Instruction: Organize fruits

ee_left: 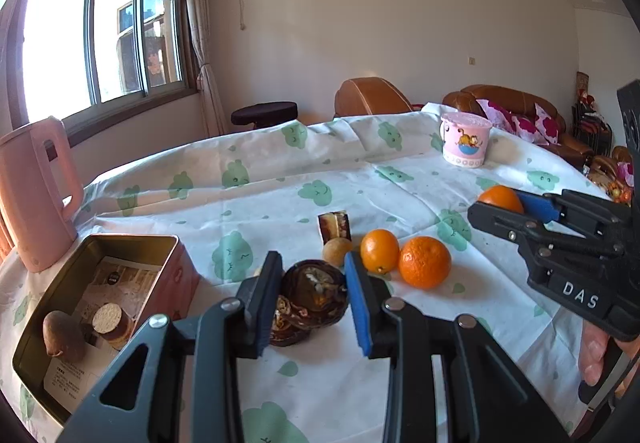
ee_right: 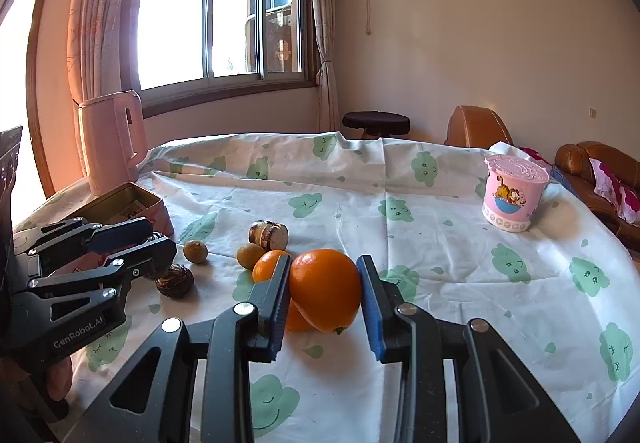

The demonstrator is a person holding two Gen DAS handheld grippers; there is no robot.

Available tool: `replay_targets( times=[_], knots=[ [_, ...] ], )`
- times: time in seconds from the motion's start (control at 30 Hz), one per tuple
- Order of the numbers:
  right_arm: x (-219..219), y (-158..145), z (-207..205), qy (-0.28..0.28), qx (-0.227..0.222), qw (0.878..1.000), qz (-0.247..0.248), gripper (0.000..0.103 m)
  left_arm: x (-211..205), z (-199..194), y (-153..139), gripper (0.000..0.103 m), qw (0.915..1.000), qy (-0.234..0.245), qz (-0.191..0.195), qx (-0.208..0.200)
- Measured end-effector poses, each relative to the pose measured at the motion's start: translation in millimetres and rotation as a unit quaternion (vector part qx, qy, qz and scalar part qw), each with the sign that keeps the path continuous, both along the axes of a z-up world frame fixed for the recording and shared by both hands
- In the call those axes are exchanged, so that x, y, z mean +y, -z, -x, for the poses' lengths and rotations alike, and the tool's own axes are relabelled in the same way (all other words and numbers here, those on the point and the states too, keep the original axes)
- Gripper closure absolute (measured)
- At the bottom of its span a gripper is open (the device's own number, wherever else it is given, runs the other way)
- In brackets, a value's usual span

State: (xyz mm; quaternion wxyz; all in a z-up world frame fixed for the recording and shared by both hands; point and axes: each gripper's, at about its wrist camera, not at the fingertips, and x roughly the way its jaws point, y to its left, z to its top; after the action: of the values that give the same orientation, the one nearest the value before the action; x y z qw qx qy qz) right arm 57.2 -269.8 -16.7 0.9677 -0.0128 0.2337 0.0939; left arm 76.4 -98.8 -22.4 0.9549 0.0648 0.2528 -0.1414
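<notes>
Held orange: a round, glossy orange [ee_right: 325, 290] sat clamped between the blue pads of the right gripper [ee_right: 324, 307], raised above the table.
Dark fruit: a dark brown, wrinkled round fruit [ee_left: 316, 293] lay between the pads of the left gripper [ee_left: 314, 307]; both pads seemed to touch it, though the left contact was partly hidden.
Left tongs: narrow, closed on the dark fruit.
Right tongs: closed tight on the orange.
Loose fruit: two more oranges [ee_left: 424, 262] lay side by side just past the dark fruit, with a small tan-brown round fruit [ee_left: 337, 251] touching the nearer one and a short brown-and-cream cylinder [ee_left: 334, 227] behind.
Tin: an open rectangular pink metal tin with a gold inside [ee_left: 168, 243] stood at the left, holding a brown oval fruit [ee_left: 64, 337] and a cork-topped piece.
Surface: a table under a white cloth printed with green clouds [ee_left: 280, 179].
Other items: a pink plastic kettle [ee_left: 34, 195] beside the tin; a pink cartoon-printed lidded tub [ee_left: 466, 139] far across.
Room: cream walls, a large window with curtains [ee_right: 224, 23], a brown leather sofa [ee_left: 512, 101], a dark round stool.
</notes>
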Motion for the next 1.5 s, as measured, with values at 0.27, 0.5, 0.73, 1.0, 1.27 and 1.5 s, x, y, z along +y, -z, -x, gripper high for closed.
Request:
replay_targets(
  times=[0.27,0.5,0.73,1.0,1.27,1.5],
  knots=[
    [5,-2,3,-0.008,-0.011,1.0,0.003,0.069,10,2,-1,0.069,0.9998,-0.011,0.018,-0.002],
    [23,-5,3,-0.028,-0.015,0.999,0.007,0.069,22,7,-7,0.069,0.9993,-0.021,0.03,-0.009],
    [47,-15,1,-0.053,-0.024,0.998,0.02,0.069,38,12,-15,0.069,0.9984,-0.036,0.04,-0.018],
    [74,-24,-4,-0.077,-0.027,0.996,0.026,0.069,58,17,-22,0.069,0.997,-0.054,0.049,-0.027],
    [103,-33,-8,-0.102,-0.033,0.993,0.04,0.069,84,21,-25,0.069,0.9949,-0.076,0.06,-0.028],
    [130,-41,-9,-0.124,-0.041,0.99,0.05,0.069,108,22,-26,0.069,0.9923,-0.096,0.071,-0.031]
  ],
)
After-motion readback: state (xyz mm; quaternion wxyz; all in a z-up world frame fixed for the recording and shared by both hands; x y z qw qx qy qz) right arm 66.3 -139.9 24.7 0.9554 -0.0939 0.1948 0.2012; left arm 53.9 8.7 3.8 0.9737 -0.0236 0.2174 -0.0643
